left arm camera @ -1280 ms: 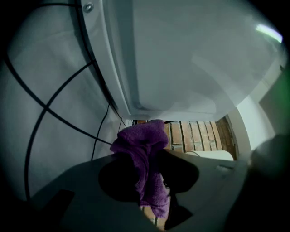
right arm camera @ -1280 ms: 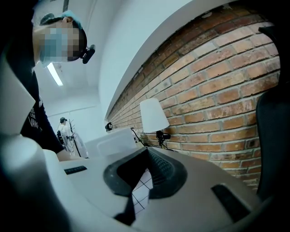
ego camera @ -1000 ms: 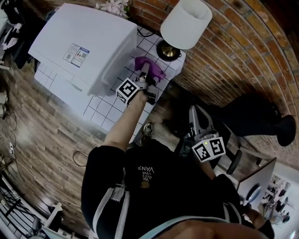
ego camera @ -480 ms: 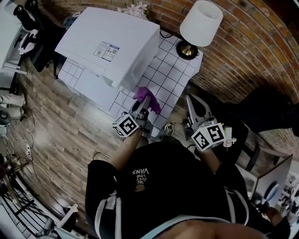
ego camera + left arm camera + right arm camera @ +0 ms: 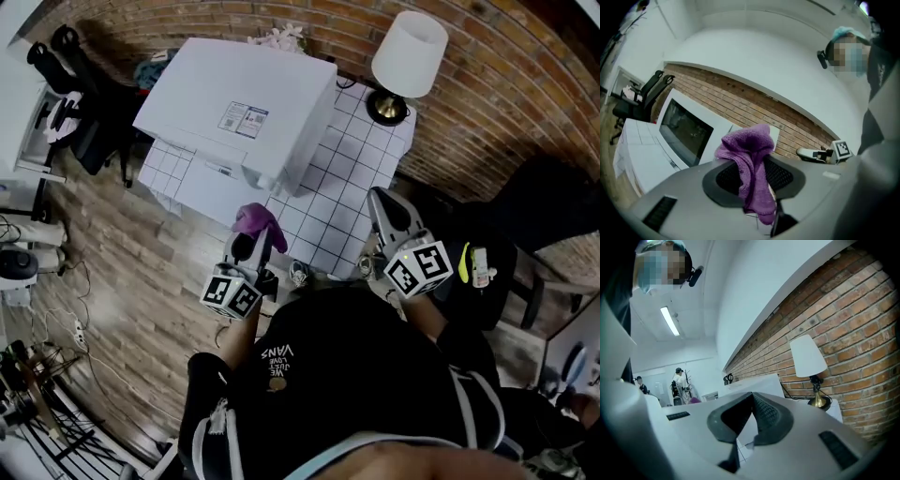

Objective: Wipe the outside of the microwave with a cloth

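Note:
The white microwave [image 5: 234, 108] stands on a white tiled table [image 5: 352, 178]; its dark door window shows in the left gripper view [image 5: 684, 133]. My left gripper [image 5: 255, 240] hangs off the table's front edge, below the microwave's door side, shut on a purple cloth [image 5: 258, 219]. The cloth [image 5: 750, 164] is bunched up and drapes over the jaws of that gripper [image 5: 752, 161]. To the right, my right gripper [image 5: 378, 199] points at the table's near right corner. Its jaws [image 5: 751, 395] meet at the tips with nothing between them.
A lamp [image 5: 410, 52] with a white shade and brass base stands at the table's far right corner against a brick wall [image 5: 506, 112]. Office chairs [image 5: 89, 122] stand left of the table on a wooden floor. People [image 5: 679, 378] stand far back in the room.
My left gripper has pulled the purple cloth back from beside the microwave on the table top, down and left past the front edge. The right gripper has risen toward the table.

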Motion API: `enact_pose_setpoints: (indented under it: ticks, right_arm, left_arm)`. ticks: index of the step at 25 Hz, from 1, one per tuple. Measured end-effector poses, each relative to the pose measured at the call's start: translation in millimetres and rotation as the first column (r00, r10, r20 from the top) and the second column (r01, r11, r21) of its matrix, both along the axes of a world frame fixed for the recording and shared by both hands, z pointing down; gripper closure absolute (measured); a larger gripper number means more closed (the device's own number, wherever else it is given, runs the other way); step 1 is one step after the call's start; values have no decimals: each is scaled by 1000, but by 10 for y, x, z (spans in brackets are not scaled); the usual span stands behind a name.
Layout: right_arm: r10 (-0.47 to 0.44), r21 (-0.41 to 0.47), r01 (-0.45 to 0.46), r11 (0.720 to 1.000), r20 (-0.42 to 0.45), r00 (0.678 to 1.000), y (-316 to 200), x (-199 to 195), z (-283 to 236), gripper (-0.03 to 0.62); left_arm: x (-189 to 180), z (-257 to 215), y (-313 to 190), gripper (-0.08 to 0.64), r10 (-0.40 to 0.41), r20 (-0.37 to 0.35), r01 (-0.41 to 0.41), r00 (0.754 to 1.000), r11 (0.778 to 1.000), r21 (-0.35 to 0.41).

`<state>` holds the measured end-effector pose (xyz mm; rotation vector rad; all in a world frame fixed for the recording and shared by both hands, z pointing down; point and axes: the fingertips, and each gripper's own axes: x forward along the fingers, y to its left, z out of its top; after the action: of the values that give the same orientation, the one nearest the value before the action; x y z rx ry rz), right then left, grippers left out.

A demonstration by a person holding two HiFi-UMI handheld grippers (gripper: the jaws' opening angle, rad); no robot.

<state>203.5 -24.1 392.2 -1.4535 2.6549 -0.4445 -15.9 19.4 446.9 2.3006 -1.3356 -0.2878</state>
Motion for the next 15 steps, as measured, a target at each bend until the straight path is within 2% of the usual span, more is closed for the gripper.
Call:
enact_pose_setpoints:
  ticks: [3,7,15]
  right_arm:
    - [17,14,-17,1000,4,1000,28,-177,-32,595]
    - [45,23,-46,999,19,999,82,-368,-12,595]
    - [78,27,-78,997,2,997,161,-600,17,595]
  left_arm:
    - [-252,-139,-27,426,12,99,-17,995,998,55]
    - [-521,-236,-64,426,24,218,-46,976,994,99]
    - [-794,-419,-126,426,11,340,-75,941,981,177]
